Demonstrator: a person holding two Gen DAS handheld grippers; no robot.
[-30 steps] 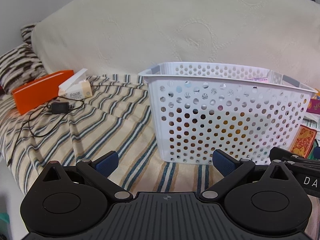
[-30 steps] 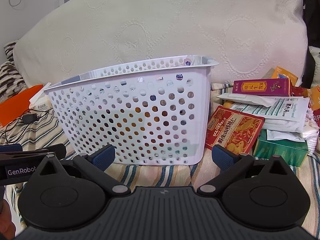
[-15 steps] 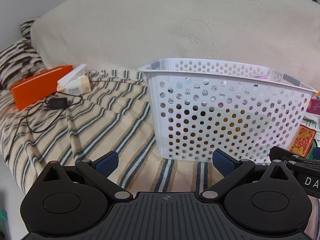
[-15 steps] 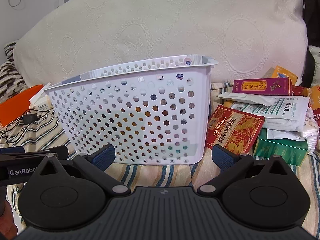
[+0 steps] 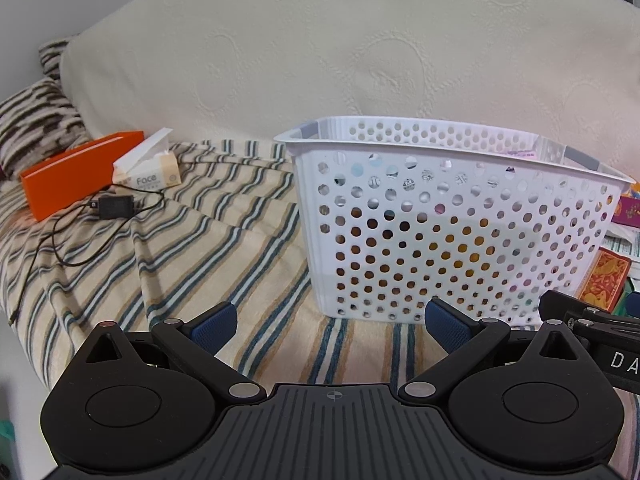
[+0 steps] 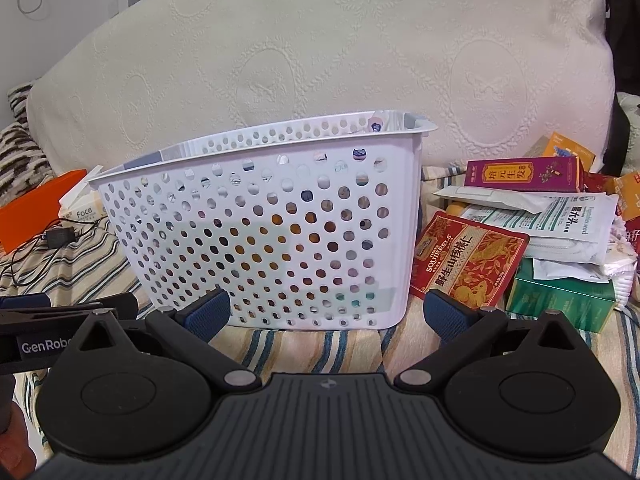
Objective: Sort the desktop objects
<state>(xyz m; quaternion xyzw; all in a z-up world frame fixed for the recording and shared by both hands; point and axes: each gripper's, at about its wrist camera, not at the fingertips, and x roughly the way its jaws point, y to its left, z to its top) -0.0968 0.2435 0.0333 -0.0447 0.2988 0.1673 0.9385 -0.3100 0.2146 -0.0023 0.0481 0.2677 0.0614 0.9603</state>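
striped bedspread (image 5: 224, 240) | white perforated basket (image 6: 272, 236) upright mid-bed, contents unclear through holes | packet pile (image 6: 532, 236) just right | left gripper (image 5: 330, 322) wide, empty | right gripper (image 6: 326, 310) wide, empty

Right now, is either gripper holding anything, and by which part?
Nothing is held. The left gripper and right gripper are both open and bare, in front of the white perforated plastic basket.

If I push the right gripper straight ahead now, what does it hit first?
Most likely the front wall of the white basket, dead ahead of the open right gripper; nothing lies between, though depth is hard to judge.
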